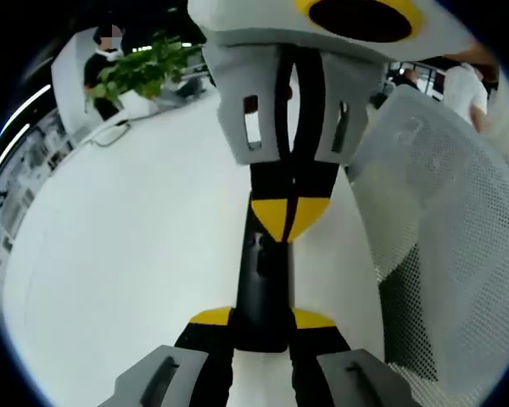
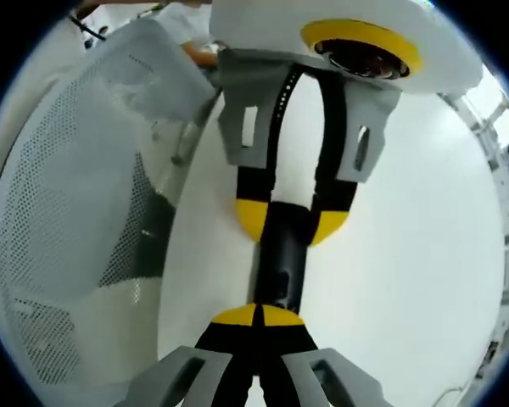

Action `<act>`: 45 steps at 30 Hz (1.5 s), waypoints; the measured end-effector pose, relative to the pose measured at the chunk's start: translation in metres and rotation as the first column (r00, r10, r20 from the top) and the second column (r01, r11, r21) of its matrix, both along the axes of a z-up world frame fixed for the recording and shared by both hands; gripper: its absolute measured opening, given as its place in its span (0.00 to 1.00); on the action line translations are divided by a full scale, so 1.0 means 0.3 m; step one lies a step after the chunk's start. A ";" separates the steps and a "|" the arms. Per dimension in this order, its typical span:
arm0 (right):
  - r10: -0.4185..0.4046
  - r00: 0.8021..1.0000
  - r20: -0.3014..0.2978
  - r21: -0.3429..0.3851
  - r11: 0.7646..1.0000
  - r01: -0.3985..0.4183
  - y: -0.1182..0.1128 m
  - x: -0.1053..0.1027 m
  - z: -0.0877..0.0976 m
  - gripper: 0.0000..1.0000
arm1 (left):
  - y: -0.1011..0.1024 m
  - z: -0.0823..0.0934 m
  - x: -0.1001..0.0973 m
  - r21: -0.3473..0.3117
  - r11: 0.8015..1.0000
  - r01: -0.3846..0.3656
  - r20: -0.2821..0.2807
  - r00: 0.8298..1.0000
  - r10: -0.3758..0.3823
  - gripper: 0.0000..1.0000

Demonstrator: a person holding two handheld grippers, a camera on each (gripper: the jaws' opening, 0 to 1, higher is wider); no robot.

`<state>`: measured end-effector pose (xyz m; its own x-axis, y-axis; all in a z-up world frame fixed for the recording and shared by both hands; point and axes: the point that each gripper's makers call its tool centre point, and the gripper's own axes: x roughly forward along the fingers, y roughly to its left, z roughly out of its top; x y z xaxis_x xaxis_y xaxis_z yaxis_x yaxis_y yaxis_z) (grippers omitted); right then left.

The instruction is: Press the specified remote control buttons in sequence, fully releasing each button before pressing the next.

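Left gripper and right gripper face each other, jaws clamped on one dark bar.

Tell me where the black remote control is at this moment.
In both views the remote control is at the centre, above the white table, with one end between each gripper's fingers; a white mesh chair stands beside it.

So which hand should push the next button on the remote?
Right, probably. The right gripper has its jaws shut to a single point at the black remote, good for poking. The left gripper has its jaws clamped around the remote, so it is busy holding it.
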<state>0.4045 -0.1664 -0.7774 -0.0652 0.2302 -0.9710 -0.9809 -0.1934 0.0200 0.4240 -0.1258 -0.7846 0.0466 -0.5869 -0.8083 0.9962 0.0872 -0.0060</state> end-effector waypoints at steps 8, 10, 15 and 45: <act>0.004 1.000 0.008 0.002 1.000 -0.004 0.001 0.006 0.000 0.00 | -0.001 0.001 0.000 -0.002 1.000 -0.001 -0.001 1.000 0.001 0.23; 0.005 1.000 0.008 0.000 1.000 -0.005 0.001 0.004 0.001 0.00 | -0.002 0.002 0.000 -0.003 1.000 -0.002 -0.002 1.000 0.002 0.23; 0.016 1.000 0.016 -0.009 1.000 -0.016 0.002 0.003 -0.002 0.00 | 0.000 -0.001 0.003 -0.005 1.000 -0.005 -0.003 1.000 0.005 0.23; 0.001 0.999 0.034 0.007 1.000 -0.001 -0.002 0.004 0.004 0.00 | -0.003 0.002 -0.001 -0.005 1.000 -0.005 -0.003 1.000 0.005 0.23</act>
<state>0.4055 -0.1668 -0.7762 -0.0319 0.2370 -0.9710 -0.9809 -0.1941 -0.0152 0.4236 -0.1267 -0.7840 0.0474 -0.5911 -0.8052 0.9957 0.0921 -0.0090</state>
